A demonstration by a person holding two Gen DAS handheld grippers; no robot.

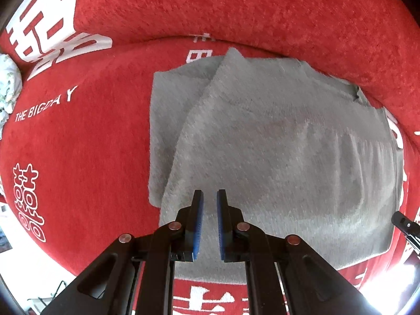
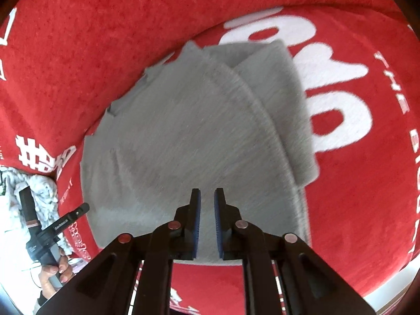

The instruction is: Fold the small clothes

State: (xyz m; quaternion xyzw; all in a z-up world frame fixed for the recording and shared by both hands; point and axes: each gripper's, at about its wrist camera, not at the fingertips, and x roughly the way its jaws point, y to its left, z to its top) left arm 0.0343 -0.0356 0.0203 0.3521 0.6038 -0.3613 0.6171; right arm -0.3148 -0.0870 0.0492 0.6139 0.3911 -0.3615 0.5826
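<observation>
Left wrist view. Left gripper [image 1: 210, 197]: points down over the near-left part of the garment [image 1: 275, 144], jaws nearly together with a thin gap, nothing between them. Garment: grey, partly folded, flat on the red cover [image 1: 78, 144]; an upper layer overlaps a lower one, whose strip shows on the left. It spreads far and right from the jaws. Near edge close under the gripper; the cover's raised bank lies just beyond the far edge. Bare cover to the left.

Right wrist view. Right gripper [image 2: 207, 197]: above the garment's [image 2: 170, 136] near middle, jaws slightly apart, gripping nothing. Folded layers stack at far right; long axis runs near to far. Bare cover [image 2: 354, 183] right. The left gripper's handle, in a hand [image 2: 53, 273], sits beyond the near-left corner.
</observation>
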